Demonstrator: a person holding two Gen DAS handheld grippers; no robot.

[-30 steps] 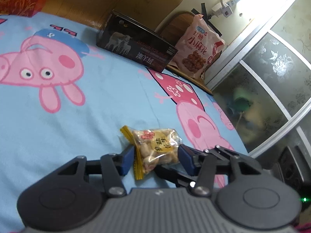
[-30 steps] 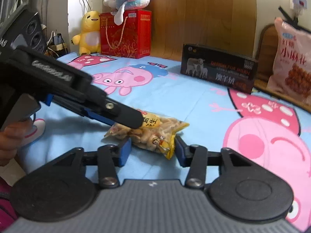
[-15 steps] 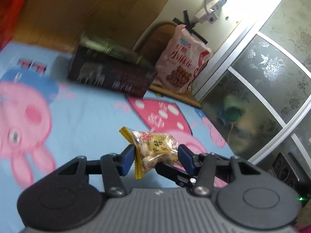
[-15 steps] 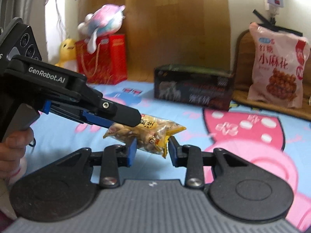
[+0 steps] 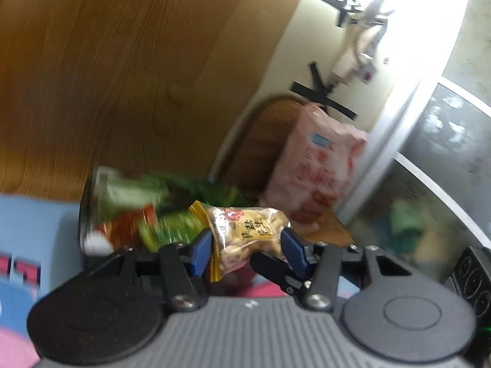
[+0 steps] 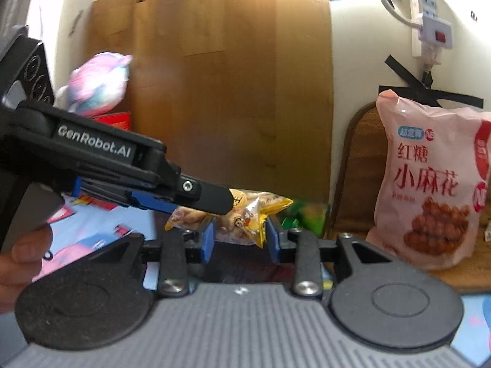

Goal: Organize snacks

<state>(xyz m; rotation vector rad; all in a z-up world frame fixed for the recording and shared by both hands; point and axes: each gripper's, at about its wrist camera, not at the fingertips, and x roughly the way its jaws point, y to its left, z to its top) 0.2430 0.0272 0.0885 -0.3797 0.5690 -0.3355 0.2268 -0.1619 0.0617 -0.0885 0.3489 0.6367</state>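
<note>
A clear packet of peanuts [image 5: 245,233] with yellow ends hangs in the air, held from two sides. My left gripper [image 5: 247,248] is shut on it, blue pads against both sides. My right gripper [image 6: 241,239] is shut on the same packet [image 6: 242,217], near its yellow end. In the right wrist view the left gripper [image 6: 214,202] reaches in from the left, a hand [image 6: 21,260] on its grip. Just behind the packet stands an open dark box [image 5: 89,208] with green and red snack packets inside, blurred.
A large pink snack bag [image 6: 429,190] leans on a wooden chair back at the right. A wood headboard [image 6: 230,92] rises behind. A pastel plush toy [image 6: 98,86] sits on a red box at the left. Blue cartoon bedsheet [image 5: 36,230] lies below.
The right gripper's jaws closed on the packet. Both grippers lifted it off the bedsheet and carried it forward to the open box, which now looms close.
</note>
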